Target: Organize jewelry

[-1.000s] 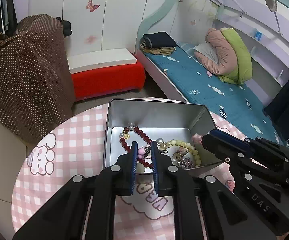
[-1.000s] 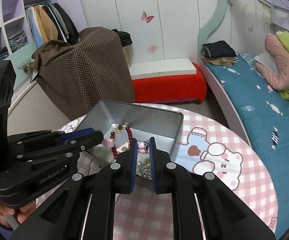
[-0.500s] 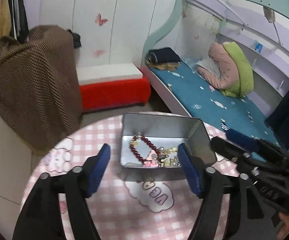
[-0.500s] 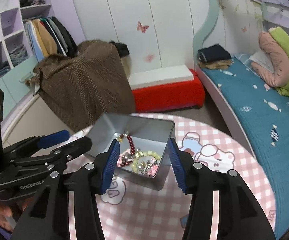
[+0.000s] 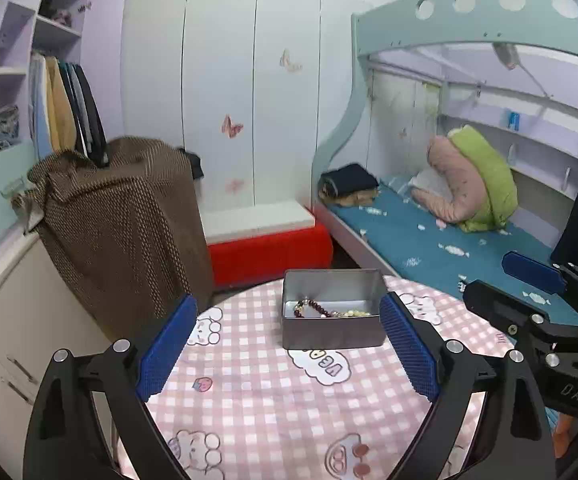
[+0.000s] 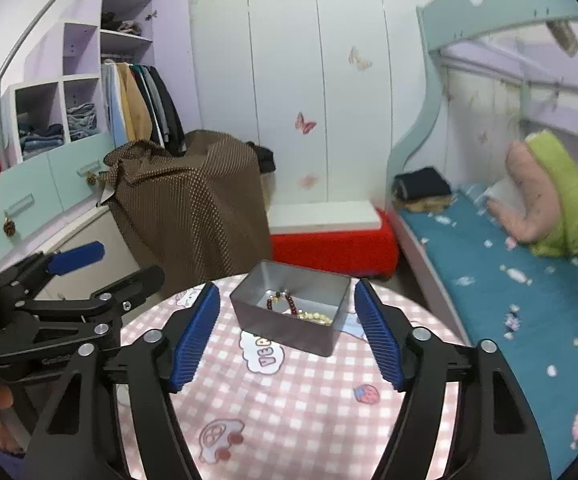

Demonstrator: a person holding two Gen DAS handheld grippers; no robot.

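Two grippers in my views, both with fingers spread wide and nothing between them. Left gripper (image 5: 289, 348) hangs above the near part of the counter (image 5: 273, 408), which is round and covered in a pink-and-white checked cloth with cartoon prints. Right gripper (image 6: 287, 336) hangs over the same cloth, its blue ribbed pads (image 6: 377, 336) framing the tin from my side without touching it.

Metal tin (image 5: 331, 326), rectangular, lidless, sits on the far half of the counter. Inside it I see a dark red bead bracelet (image 5: 313, 307) lying on the tin floor, with a pale yellow-green bead strand (image 6: 317, 317) beside it toward the right. Smaller pieces in the tin are too small for me to make out.

Left wrist view catches the right gripper off at the right edge; right wrist view catches the left gripper at the left edge.

Behind the counter: a red bench (image 5: 269, 248), a brown dotted cloth (image 5: 129, 224) draped over furniture, and a bed (image 5: 429, 240) with a teal sheet.
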